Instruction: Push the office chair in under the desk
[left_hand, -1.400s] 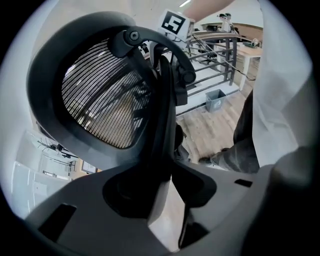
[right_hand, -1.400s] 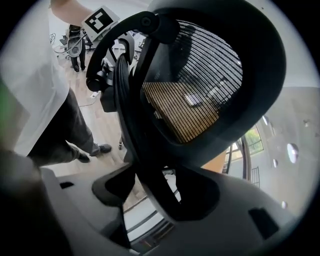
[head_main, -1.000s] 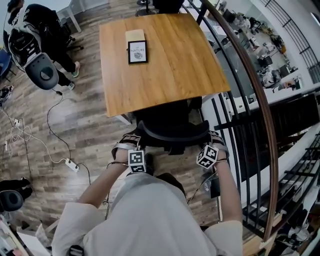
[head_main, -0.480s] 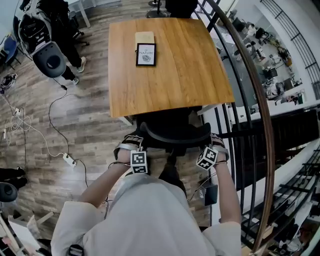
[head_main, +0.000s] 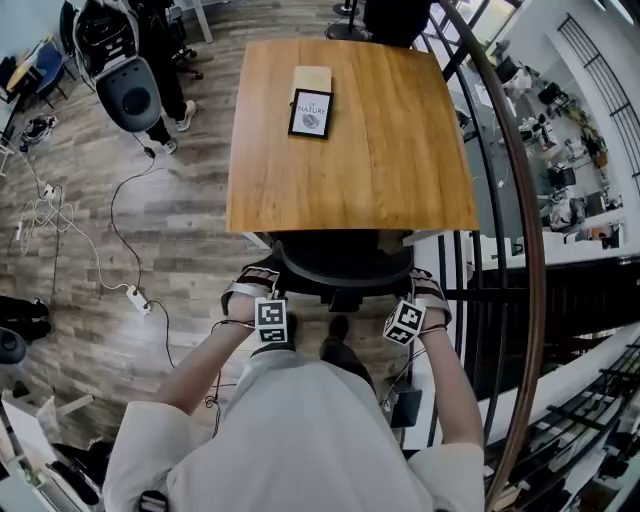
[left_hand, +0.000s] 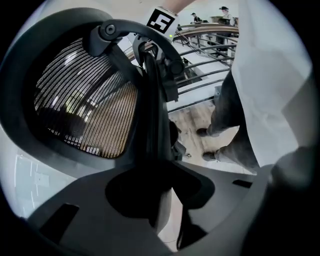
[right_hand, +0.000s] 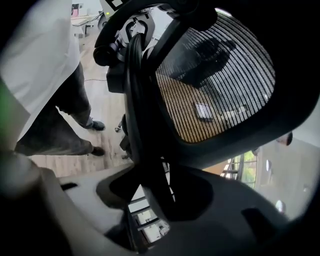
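The chair (head_main: 340, 268) is pushed further under the desk (head_main: 380, 150) than before. Its back is clamped by the left gripper (head_main: 250, 288); the right gripper's (head_main: 427, 291) jaws are closing around it.

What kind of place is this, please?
Probably an office on a mezzanine: a wooden desk and a chair stand beside a curved railing, with cluttered tables lower down beyond it.

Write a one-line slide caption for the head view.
From above: left gripper clamped on the office chair, right gripper closing on its backrest, seat tucked under the desk.
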